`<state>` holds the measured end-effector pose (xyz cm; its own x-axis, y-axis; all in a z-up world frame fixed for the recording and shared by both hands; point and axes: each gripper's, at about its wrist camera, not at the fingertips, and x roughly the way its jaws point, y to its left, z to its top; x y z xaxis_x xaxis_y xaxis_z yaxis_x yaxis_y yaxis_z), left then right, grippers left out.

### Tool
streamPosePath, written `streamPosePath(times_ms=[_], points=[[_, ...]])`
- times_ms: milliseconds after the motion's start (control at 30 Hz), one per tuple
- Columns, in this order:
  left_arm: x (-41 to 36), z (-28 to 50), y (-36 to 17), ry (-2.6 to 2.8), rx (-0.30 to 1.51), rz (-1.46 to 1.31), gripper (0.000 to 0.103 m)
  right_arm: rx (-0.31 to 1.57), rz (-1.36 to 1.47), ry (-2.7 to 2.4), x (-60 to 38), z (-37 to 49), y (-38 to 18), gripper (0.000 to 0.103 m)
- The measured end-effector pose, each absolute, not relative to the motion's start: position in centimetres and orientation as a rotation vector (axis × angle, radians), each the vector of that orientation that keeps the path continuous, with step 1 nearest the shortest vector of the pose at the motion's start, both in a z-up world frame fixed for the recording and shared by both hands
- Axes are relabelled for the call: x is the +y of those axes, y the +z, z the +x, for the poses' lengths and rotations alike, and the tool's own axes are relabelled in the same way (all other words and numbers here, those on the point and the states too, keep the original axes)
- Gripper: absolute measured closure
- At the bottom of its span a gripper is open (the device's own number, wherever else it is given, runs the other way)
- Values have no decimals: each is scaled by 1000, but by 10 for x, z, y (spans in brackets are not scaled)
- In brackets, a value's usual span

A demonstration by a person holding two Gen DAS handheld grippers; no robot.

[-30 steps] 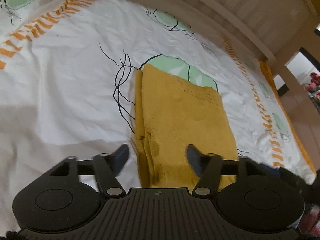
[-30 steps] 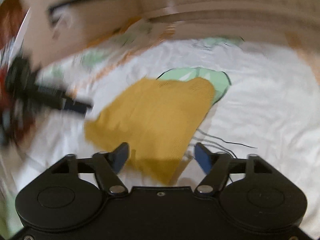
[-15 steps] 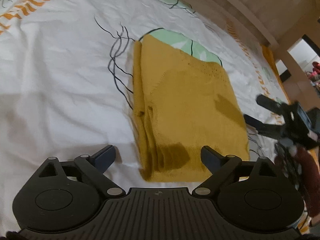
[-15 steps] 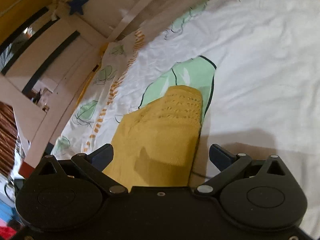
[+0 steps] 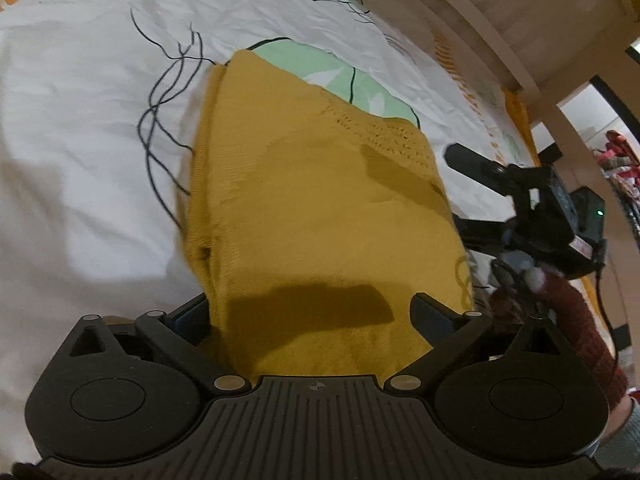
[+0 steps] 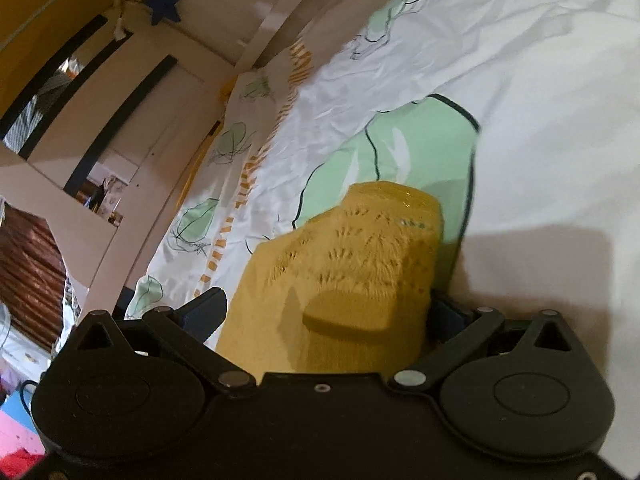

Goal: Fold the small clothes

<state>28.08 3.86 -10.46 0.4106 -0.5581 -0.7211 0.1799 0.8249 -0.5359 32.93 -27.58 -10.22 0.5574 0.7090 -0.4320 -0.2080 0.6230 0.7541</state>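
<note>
A folded mustard-yellow knit garment (image 5: pixel 312 208) lies on a white bedsheet (image 5: pixel 80 152) printed with green leaves. My left gripper (image 5: pixel 310 312) is open, its fingers straddling the garment's near end. My right gripper (image 6: pixel 328 312) is open too, its fingers on either side of the garment's (image 6: pixel 352 272) other end, where the knit has a patterned band. The right gripper also shows in the left wrist view (image 5: pixel 460 192) at the garment's right edge, held by a hand in a dark red sleeve.
A pale wooden bed frame (image 5: pixel 500 32) runs along the far side of the bed. In the right wrist view the sheet (image 6: pixel 540 100) has an orange-striped border, and beyond it stand a cream wall with a blue star (image 6: pixel 166 0) and a doorway.
Both grippers have moved in over the garment's ends and opened wider. The right gripper swung round from the side to the garment's patterned end.
</note>
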Motion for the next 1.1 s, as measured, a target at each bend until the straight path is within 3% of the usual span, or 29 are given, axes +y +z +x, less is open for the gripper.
streamPosePath(times_ms=[167, 267, 300, 367, 400, 700, 1100], points=[[39, 274, -107, -532, 1067, -491, 4, 799, 706, 605, -274, 334, -103, 0], [46, 270, -107, -528, 1086, -515, 19, 805, 670, 613, -274, 331, -101, 2], [49, 269, -107, -525, 1096, -527, 27, 811, 652, 602, -273, 330, -100, 7], [52, 271, -108, -502, 1118, -527, 58, 836, 611, 549, -272, 330, -98, 34], [54, 272, -109, -502, 1136, -534, 85, 853, 592, 523, -272, 331, -97, 56], [50, 251, -95, -638, 1163, -607, 87, 860, 594, 462, -275, 288, -69, 59], [23, 139, -75, -799, 1223, -517, 87, 915, 596, 422, -297, 155, -44, 59]])
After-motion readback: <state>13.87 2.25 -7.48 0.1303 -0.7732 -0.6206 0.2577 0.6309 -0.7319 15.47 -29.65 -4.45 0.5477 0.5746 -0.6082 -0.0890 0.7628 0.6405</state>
